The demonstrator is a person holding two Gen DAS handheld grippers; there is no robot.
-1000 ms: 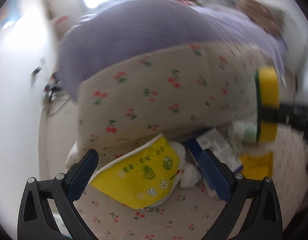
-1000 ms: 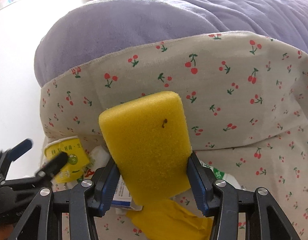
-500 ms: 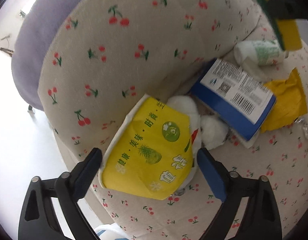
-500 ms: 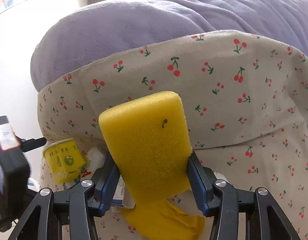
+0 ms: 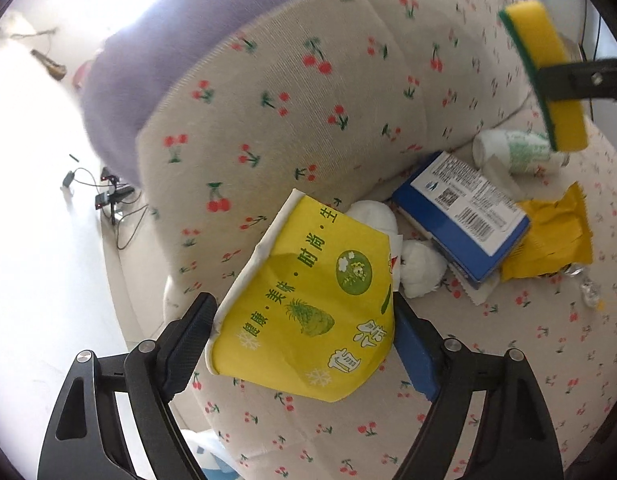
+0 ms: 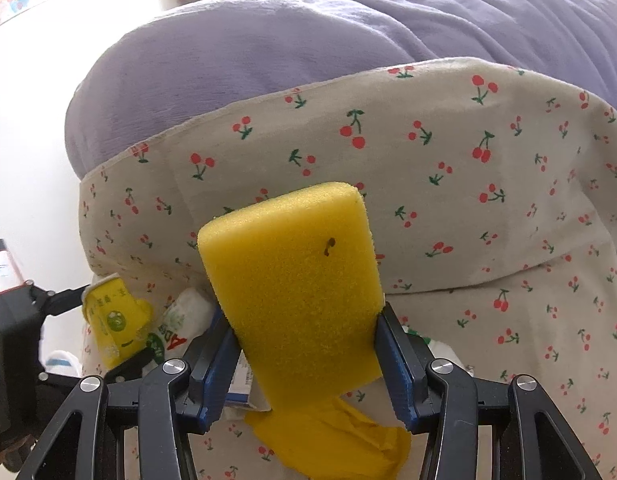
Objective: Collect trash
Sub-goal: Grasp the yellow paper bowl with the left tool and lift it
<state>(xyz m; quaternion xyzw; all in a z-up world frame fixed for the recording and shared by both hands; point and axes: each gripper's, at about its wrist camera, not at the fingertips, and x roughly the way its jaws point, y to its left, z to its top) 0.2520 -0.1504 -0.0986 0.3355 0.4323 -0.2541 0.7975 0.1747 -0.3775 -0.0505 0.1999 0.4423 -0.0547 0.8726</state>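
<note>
You had brought the left gripper (image 5: 304, 344) down over the yellow paper cup (image 5: 308, 304), lying crushed on its side near the left edge of the bed (image 5: 528, 360). Its fingers (image 5: 188, 340) had just been closing and bracketed the cup's flattened sides, seemingly touching but not yet squeezing, so I judged it set for a pickup. Right of the cup lay white tissue wads (image 5: 422, 268), a blue box (image 5: 464, 216) and a yellow wrapper (image 5: 552, 232), heaped against the folded cherry-print quilt (image 5: 308, 100). Farthest right, your right gripper (image 6: 308, 364) pinched a yellow sponge (image 6: 296, 280) upright, parked above the pile, probably to leave the left one room.
</note>
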